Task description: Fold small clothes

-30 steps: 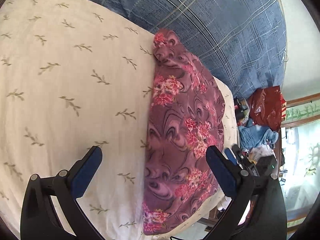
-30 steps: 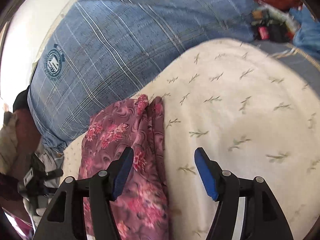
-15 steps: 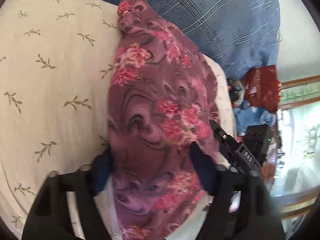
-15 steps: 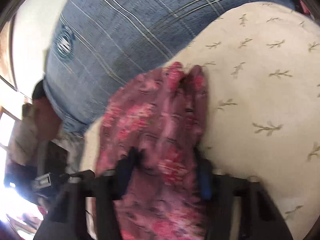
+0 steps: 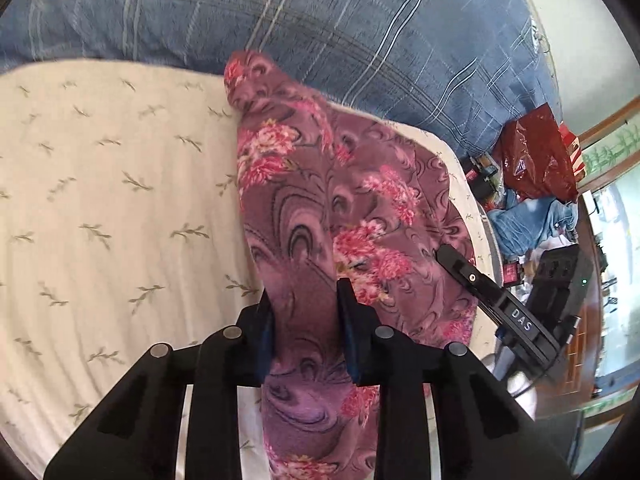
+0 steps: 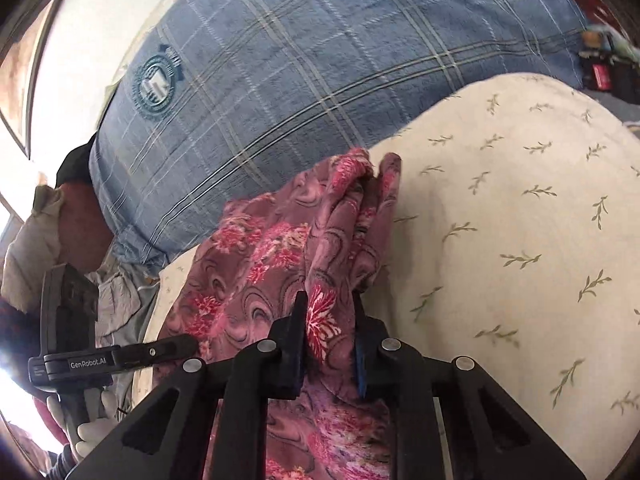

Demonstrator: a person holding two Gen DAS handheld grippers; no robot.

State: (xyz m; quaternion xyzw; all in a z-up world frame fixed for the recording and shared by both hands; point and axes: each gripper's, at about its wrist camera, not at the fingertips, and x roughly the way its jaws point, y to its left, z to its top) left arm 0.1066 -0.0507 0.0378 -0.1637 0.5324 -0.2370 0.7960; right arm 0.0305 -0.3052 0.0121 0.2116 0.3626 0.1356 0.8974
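The left gripper (image 5: 306,320) had just been closing, and its blue pads pinched a fold of the garment (image 5: 340,216) between them. The right gripper (image 6: 330,336) had likewise been closing and clamped another bunched fold of the same garment (image 6: 280,264). Between the two grips the purple cloth with pink flowers lay gathered lengthways on the sheet (image 5: 112,208), its far tip touching the blanket (image 5: 320,28).

The sheet was cream with small green sprigs and covered a soft, rounded bed surface (image 6: 512,220). Behind it rose the blue plaid blanket (image 6: 304,60), which bore a round woven badge (image 6: 156,84). White wall showed past the blanket in both views.

The near end of the garment ran under the gripper bodies and out of the bottom of each frame, so its full shape could not be made out. The right gripper, marked with white letters, entered the left view (image 5: 500,308) at the cloth's edge. In the right view the left gripper's body (image 6: 112,360) showed with a white-gloved hand (image 6: 92,428) under it.

Beyond the bed edge lay a dark red bag (image 5: 540,160), crumpled blue cloth (image 5: 532,220) and small dark clutter, too small to identify. Bright window glare washed out the far corners.
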